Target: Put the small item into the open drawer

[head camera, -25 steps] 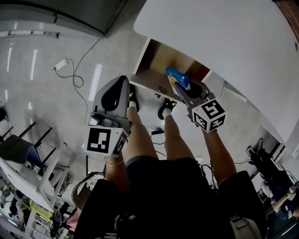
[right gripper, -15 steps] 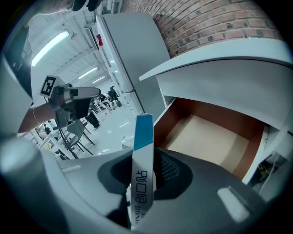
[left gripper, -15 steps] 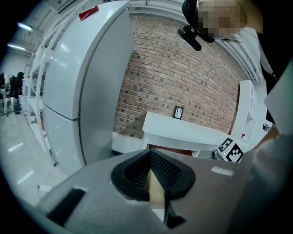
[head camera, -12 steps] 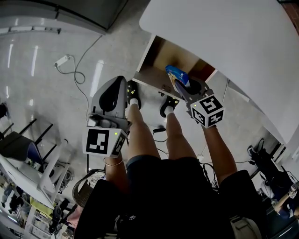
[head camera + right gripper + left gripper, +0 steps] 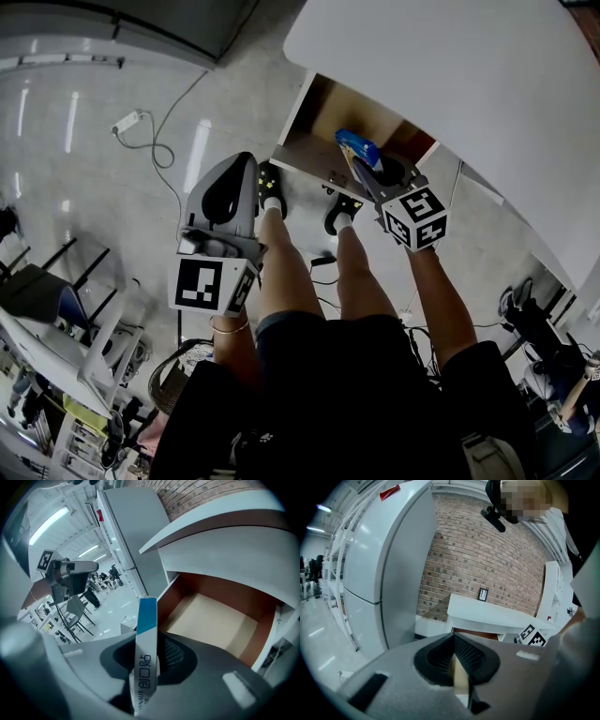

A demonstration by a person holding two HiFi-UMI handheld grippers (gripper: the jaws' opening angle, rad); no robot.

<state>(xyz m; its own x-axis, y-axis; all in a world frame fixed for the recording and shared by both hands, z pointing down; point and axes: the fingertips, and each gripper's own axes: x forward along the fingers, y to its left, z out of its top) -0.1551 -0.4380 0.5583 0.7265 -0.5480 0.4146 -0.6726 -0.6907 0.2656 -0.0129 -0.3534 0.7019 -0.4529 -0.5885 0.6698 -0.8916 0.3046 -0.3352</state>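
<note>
Under the white surface (image 5: 450, 84) the drawer (image 5: 323, 117) stands open; right tongs (image 5: 363, 169), barely shifted, hold the blue box (image 5: 358, 148) at its front edge, unreleased; left tongs (image 5: 457, 672) closed, empty.

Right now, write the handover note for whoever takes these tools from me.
Left tool: shut, nothing in it, held off to the side, away from the drawer.
Right tool: shut on the blue-and-white box, which stands upright at the drawer's front edge.
Drawer: pulled open beneath the white table; the box is not yet inside.
Done: box gripped and at the drawer.
Left: lower the box into the drawer, open the right tool, draw back.
</note>
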